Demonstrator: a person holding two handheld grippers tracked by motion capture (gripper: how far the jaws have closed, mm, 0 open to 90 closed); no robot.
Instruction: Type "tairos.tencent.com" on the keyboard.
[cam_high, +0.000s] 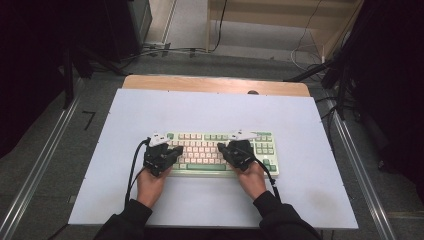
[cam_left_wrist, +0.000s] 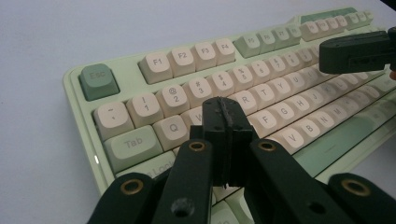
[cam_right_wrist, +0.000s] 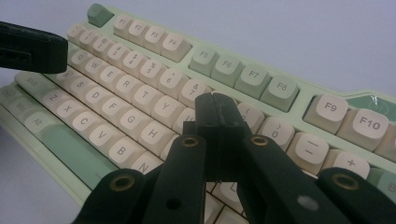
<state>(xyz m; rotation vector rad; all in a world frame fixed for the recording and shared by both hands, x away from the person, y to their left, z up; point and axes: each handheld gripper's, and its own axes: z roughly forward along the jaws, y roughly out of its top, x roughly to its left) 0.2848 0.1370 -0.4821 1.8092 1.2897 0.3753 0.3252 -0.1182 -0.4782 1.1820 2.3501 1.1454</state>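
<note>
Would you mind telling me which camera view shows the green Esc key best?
The left gripper view: the Esc key sits close and sharp at the keyboard's corner, its label readable. In the right gripper view it is a small blurred green cap at the far end. In the high view the left gripper covers that corner.

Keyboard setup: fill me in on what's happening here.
A person holds a gripper in each hand over a green and cream keyboard lying on a white board. The left gripper has its jaws shut, with the tips over the keys near W and E. The right gripper is shut too, with its tips over the keys near the number row's right half. Whether either tip is touching a key cannot be told.
</note>
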